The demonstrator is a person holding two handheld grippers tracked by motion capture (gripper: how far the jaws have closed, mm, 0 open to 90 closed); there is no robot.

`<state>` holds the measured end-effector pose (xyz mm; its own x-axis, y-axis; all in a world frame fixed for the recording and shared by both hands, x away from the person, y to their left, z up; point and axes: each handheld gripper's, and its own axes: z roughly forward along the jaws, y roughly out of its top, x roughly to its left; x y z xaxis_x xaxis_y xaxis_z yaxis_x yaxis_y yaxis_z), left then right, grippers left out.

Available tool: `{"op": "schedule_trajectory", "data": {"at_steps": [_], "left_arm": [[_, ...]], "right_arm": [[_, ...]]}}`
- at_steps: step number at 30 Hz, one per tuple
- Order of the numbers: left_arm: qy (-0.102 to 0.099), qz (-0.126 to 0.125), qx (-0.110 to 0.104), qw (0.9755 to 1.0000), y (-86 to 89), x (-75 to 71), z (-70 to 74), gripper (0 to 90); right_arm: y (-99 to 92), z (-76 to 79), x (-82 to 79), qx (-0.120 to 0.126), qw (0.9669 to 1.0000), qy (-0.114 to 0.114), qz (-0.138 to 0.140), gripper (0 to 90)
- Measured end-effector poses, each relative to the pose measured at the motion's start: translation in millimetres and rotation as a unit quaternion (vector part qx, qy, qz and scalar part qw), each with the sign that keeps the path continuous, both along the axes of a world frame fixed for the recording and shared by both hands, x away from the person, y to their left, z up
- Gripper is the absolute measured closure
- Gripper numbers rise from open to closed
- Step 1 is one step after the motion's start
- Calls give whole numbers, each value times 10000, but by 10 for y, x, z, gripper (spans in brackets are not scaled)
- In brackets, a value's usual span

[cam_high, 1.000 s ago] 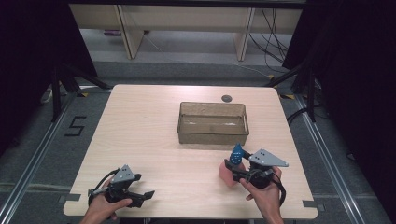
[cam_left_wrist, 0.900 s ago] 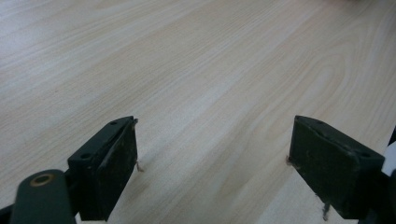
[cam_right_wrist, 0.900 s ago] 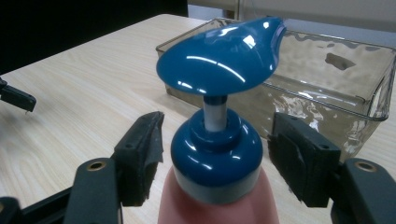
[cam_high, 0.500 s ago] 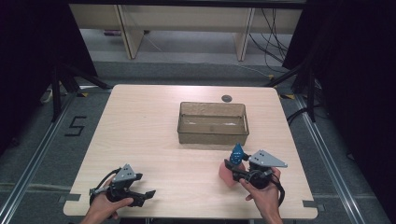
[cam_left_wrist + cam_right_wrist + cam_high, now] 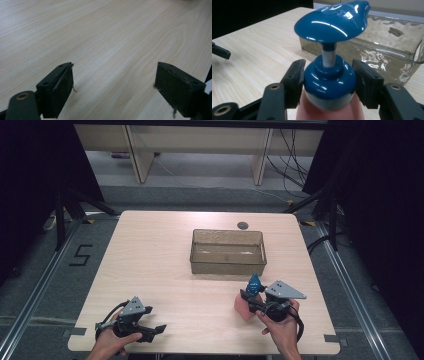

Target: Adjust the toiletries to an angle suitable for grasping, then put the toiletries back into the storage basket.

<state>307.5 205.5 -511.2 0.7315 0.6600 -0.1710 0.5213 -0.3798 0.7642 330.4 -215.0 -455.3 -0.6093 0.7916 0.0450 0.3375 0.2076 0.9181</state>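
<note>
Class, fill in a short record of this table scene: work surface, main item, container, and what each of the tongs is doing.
surface: wooden table
main item: pink pump bottle with blue pump head, standing upright
container: clear bin, beyond the bottle, apart from it
right tongs: just closing, jaws against the bottle's blue collar on both sides
left tongs: open, nothing between the jaws, low over bare table

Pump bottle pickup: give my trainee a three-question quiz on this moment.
1. True or false: the right gripper has its fingers against the blue collar of the pump bottle.
2. What lies between the left gripper's fingers? A) a bottle B) bare table C) a cloth
3. Name the container behind the bottle.

Key: 1 true; the fingers have just been closing on it. 2 B. 3 the clear plastic bin, with nothing seen inside.
</note>
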Motion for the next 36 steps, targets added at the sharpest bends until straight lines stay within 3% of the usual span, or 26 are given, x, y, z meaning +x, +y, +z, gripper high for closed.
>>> {"op": "schedule_trajectory", "data": {"at_steps": [4, 8, 10, 13, 16, 18, 19, 20, 21, 22, 24, 27, 29, 34, 36], "left_arm": [[-12, -10, 34, 10000, -6, -1, -4, 149], [-8, 24, 8, 10000, -3, -2, -8, 149], [-13, -19, 88, 10000, 9, 4, -4, 149], [-5, 0, 30, 10000, -3, -2, -5, 149], [-14, -24, 81, 10000, 9, 4, -3, 149], [-22, -26, 93, 10000, 11, 7, -1, 149], [-15, 27, 25, 10000, 7, 0, -2, 149], [-19, 16, 31, 10000, 10, -4, -5, 149], [-22, -64, 141, 9999, 29, -3, -1, 149], [-25, -52, 132, 9999, 30, -8, -2, 149], [-41, -37, 170, 9998, 35, -7, 0, 149], [-41, 47, -35, 10000, 19, -15, -3, 149], [-28, 30, 7, 10000, 28, -11, -3, 149], [-3, 19, 0, 10000, 24, -14, 1, 149], [-32, 40, -5, 10000, 29, -12, -5, 149]], "right_arm": [[-1, -5, 7, 12, 10000, -6, 10, 493], [55, 39, -47, -245, 9997, 20, -25, 529], [62, 38, -56, -230, 9997, 17, -76, 529], [60, 37, -58, -222, 9997, -24, -117, 530], [32, 61, -50, -70, 9999, -13, -127, 531], [38, 109, -62, -68, 9998, -65, -171, 531], [31, 133, -42, -144, 9995, -236, -142, 530], [40, 160, -51, -85, 9998, -136, -139, 531], [45, 184, -50, -41, 9998, -142, -140, 531], [35, 212, -44, -129, 9996, -194, -150, 531], [42, 225, -36, -58, 9997, -196, -150, 531], [36, 315, 9, -25, 9997, -239, -106, 531], [46, 329, 14, 66, 9998, -159, -90, 531], [54, 498, 139, -33, 9995, -308, -106, 531], [59, 557, 183, 35, 9995, -308, -79, 531]]}}
